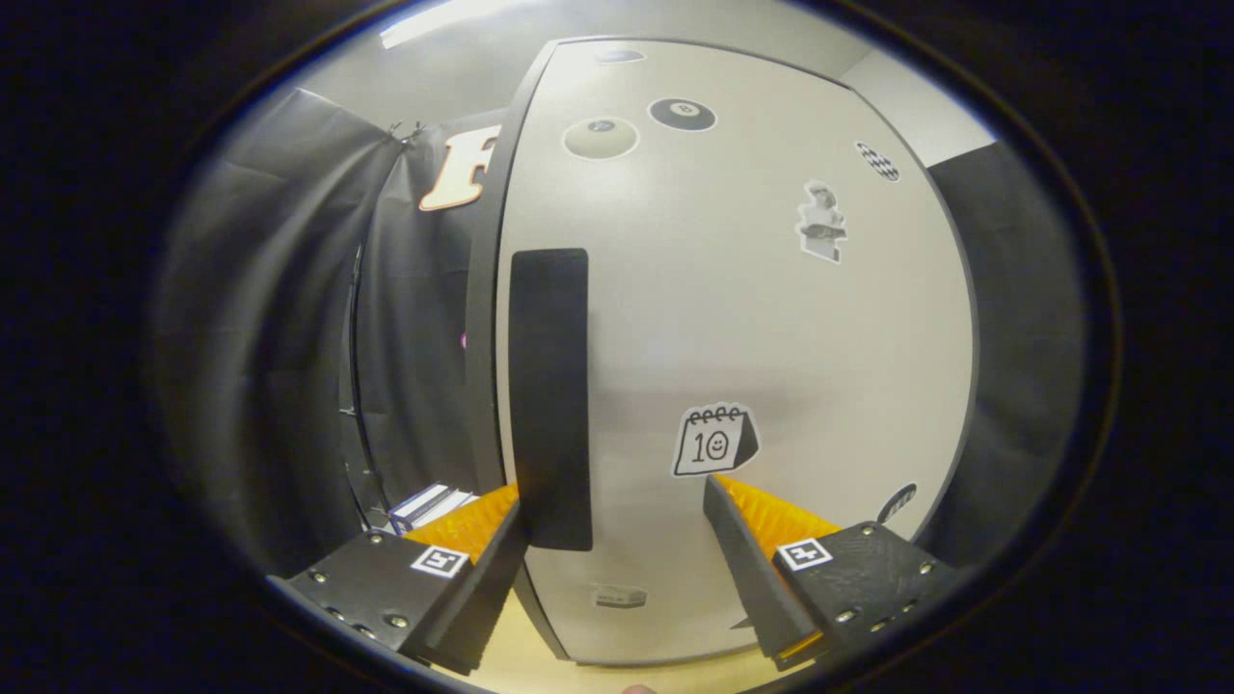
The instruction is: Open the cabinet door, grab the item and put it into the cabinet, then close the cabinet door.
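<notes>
Beyond the left finger, low against the cloth wall, lies a small box with a pale and dark striped face, resting on the table; this is probably the item to be stowed, though too little of it shows to be sure. It looks light and stiff, like cardboard, so my guess is that a pinch across its two long sides would hold it without crushing. I count one such box. Just ahead of the fingers, and reaching from the left finger's tip across to past the right one, stands the cabinet door, one pale flat panel with a dark edge, seemingly closed or nearly so. It should be rigid and smooth, too slick to grip on its face. One dark upright handle runs down the door near its left edge, its lower end touching or just behind the left finger's tip; that is the sensible place to take hold, since it is the only raised part and sits far from where the hinge side likely is. The gripper stands wide open, holding nothing, with the handle's foot at the inner side of the left finger and bare door between the two. Stickers dot the door: seven that I can make out, among them two ball stickers up high and one calendar sticker just beyond the right finger.
</notes>
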`<act>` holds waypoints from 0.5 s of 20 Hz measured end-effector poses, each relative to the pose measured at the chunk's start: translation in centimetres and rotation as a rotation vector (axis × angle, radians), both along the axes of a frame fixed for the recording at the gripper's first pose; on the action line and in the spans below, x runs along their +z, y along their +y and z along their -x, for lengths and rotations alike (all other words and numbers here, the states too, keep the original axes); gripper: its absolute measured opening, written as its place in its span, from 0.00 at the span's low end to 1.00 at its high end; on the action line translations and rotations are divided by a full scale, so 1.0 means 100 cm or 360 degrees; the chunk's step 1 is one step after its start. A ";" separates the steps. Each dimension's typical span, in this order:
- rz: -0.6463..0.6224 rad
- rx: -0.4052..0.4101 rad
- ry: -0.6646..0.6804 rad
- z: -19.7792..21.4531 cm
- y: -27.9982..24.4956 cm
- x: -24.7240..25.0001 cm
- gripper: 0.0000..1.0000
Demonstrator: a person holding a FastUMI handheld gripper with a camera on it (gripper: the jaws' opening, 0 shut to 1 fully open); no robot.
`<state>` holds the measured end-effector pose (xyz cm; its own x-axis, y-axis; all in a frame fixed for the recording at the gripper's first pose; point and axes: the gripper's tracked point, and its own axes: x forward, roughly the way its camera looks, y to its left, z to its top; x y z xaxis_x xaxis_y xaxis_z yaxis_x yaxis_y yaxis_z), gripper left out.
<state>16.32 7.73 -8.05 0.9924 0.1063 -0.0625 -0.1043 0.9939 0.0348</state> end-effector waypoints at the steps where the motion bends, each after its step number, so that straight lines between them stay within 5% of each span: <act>1: 0.0004 -0.0001 -0.0005 0.000 0.000 0.001 1.00; 10: 0.0002 -0.0007 -0.0006 -0.001 0.000 0.001 1.00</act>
